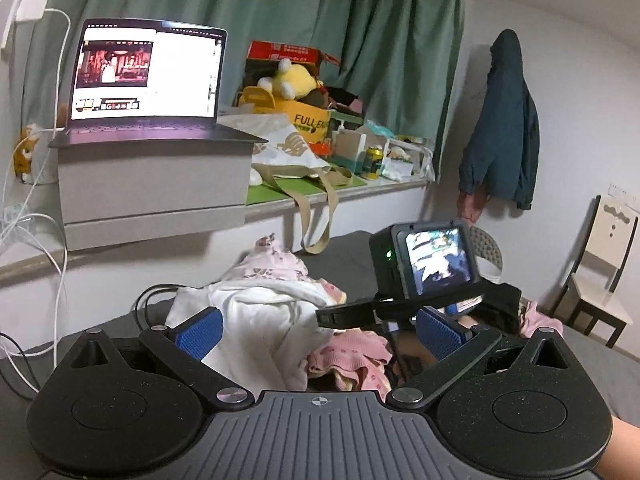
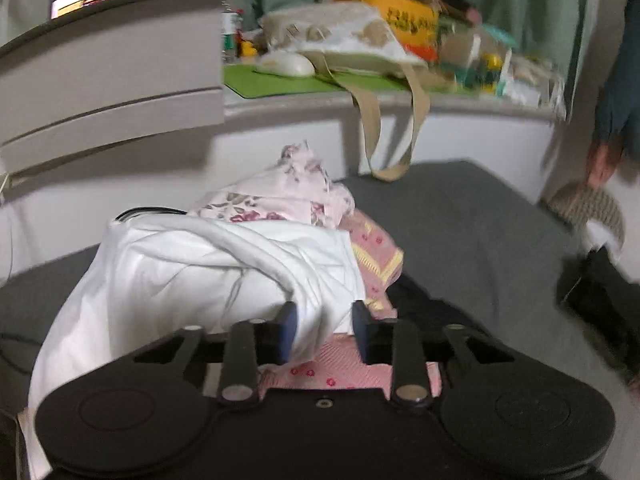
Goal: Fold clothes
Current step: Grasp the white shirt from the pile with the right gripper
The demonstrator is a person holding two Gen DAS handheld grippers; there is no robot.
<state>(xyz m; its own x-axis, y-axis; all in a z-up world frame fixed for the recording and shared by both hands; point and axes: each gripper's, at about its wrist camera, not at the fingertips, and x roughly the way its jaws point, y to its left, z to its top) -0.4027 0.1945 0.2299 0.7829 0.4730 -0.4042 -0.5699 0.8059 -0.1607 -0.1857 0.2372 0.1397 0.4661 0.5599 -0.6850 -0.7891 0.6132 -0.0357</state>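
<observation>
On the grey bed, the right gripper pinches the white shirt from the pile; the left gripper, spread wide, should next catch another edge

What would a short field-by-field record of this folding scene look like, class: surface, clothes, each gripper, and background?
surface: grey bed cover
clothes: heap with white garment on top, floral pink piece behind, pink patterned cloth beside
left gripper: open, above the heap, holding nothing
right gripper: jaws partly open, a fold of the white garment between them, grip not confirmed
background: open laptop, tote bag, green curtain
image quality: right wrist view blurred
</observation>
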